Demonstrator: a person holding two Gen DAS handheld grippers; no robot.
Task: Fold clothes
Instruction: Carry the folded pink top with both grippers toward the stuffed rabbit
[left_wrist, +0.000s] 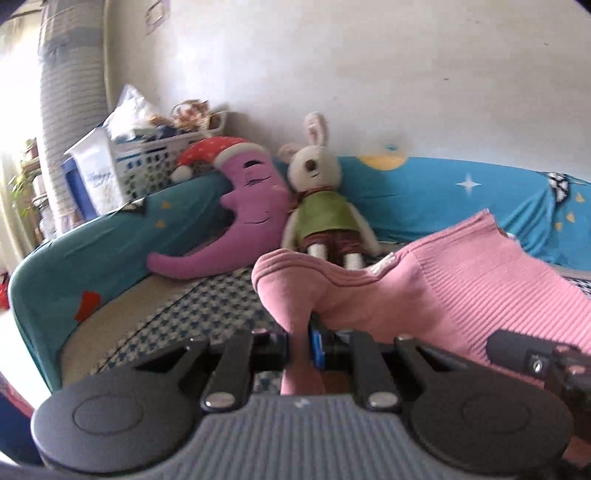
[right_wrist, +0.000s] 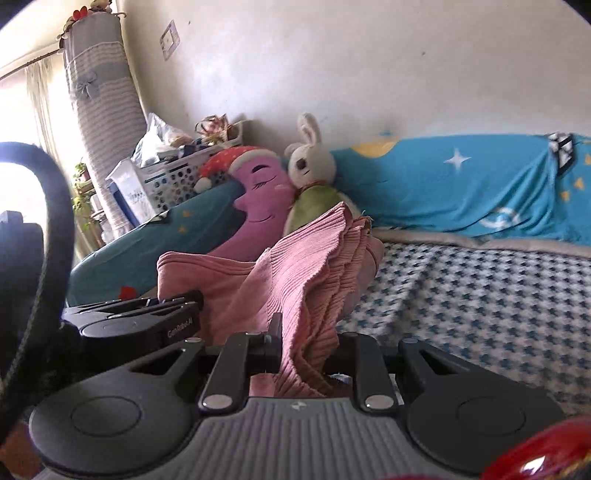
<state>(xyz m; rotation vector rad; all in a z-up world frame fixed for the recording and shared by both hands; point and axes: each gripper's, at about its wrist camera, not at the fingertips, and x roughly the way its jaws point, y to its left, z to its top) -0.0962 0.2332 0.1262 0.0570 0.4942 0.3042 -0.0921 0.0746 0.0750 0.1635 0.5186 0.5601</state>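
Each camera sits low behind its own gripper, looking forward along the fingers over a sofa toward a white wall. The left wrist view faces the sofa's corner; the right wrist view takes in more of the checked seat (right_wrist: 480, 295). Both share the rabbit toy (left_wrist: 320, 192) and moon cushion (left_wrist: 243, 206).

A plain white wall (left_wrist: 369, 74) backs a sofa (right_wrist: 461, 184) draped in a blue starred cover. Its seat carries a blue-and-white checked cloth (right_wrist: 480, 295). Bright daylight enters at the left, beside a tall striped column (right_wrist: 107, 96).
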